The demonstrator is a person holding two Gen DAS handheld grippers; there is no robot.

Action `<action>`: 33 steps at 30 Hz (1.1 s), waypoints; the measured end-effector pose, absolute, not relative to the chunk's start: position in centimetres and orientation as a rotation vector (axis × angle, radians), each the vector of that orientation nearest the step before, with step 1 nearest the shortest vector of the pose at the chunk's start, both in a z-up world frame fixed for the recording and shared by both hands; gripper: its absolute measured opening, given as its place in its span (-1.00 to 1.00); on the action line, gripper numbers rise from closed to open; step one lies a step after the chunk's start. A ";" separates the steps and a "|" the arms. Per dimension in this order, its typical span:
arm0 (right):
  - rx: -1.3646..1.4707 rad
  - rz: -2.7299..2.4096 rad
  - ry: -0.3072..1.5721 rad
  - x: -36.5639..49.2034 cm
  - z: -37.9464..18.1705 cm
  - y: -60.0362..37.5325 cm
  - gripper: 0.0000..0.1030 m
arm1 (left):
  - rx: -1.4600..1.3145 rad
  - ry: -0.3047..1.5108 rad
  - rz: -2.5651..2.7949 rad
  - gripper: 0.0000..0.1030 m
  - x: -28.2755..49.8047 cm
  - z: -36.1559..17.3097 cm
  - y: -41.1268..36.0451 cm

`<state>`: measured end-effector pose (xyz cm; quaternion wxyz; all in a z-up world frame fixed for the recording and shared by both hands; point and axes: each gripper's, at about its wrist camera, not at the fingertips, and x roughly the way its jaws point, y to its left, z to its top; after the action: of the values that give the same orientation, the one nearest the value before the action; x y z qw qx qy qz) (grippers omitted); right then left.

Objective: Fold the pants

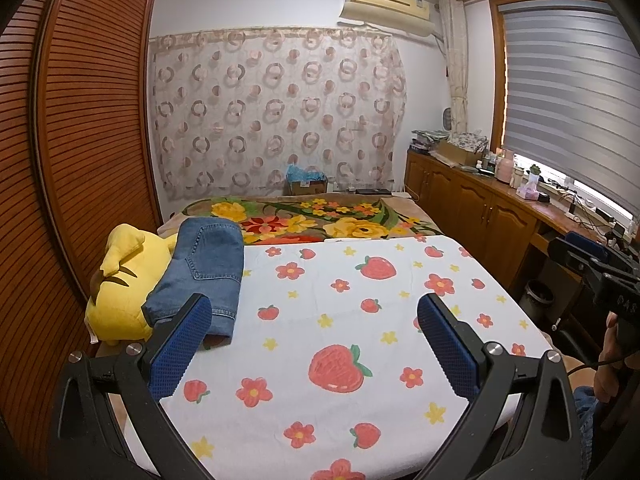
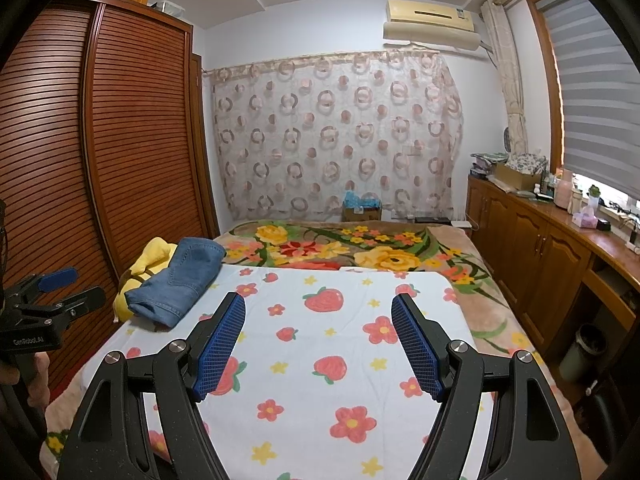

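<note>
Folded blue denim pants (image 1: 204, 276) (image 2: 178, 280) lie at the left edge of the bed, leaning on a yellow plush toy (image 1: 120, 284) (image 2: 150, 258). My left gripper (image 1: 314, 312) is open above the strawberry-print sheet (image 1: 360, 344), its left pad close to the pants' near end with nothing between the pads. My right gripper (image 2: 318, 308) is open over the sheet (image 2: 332, 360), right of the pants and apart from them. Each gripper also shows at the edge of the other's view, held by a hand (image 1: 608, 352) (image 2: 38, 364).
A floral blanket (image 1: 320, 220) covers the bed's far part. A slatted wooden wardrobe (image 1: 80, 120) stands close on the left. Wooden cabinets (image 1: 480, 208) with clutter on top run along the right under a window. A bin (image 2: 580, 352) stands by the cabinets.
</note>
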<state>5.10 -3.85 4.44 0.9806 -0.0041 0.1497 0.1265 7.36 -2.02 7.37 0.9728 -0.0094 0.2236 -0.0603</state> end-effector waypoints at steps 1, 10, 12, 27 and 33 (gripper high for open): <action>-0.008 0.254 0.301 5.1 4.5 -3.9 0.50 | -0.020 0.452 -0.120 0.99 7.4 7.4 -2.0; -0.009 0.258 0.301 5.1 4.4 -4.0 0.50 | -0.022 0.450 -0.117 0.99 7.3 7.2 -1.9; -0.010 0.258 0.300 5.2 4.5 -4.0 0.50 | -0.021 0.451 -0.118 0.99 7.4 7.3 -2.0; -0.010 0.255 0.300 5.2 4.5 -4.0 0.50 | -0.021 0.450 -0.119 0.99 7.4 7.4 -2.0; -0.009 0.251 0.299 5.2 4.5 -4.0 0.50 | -0.022 0.450 -0.119 0.99 7.4 7.4 -2.1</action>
<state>5.20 -4.02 4.48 0.9810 -0.0044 0.1485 0.1246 7.39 -2.06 7.38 0.9729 -0.0110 0.2231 -0.0591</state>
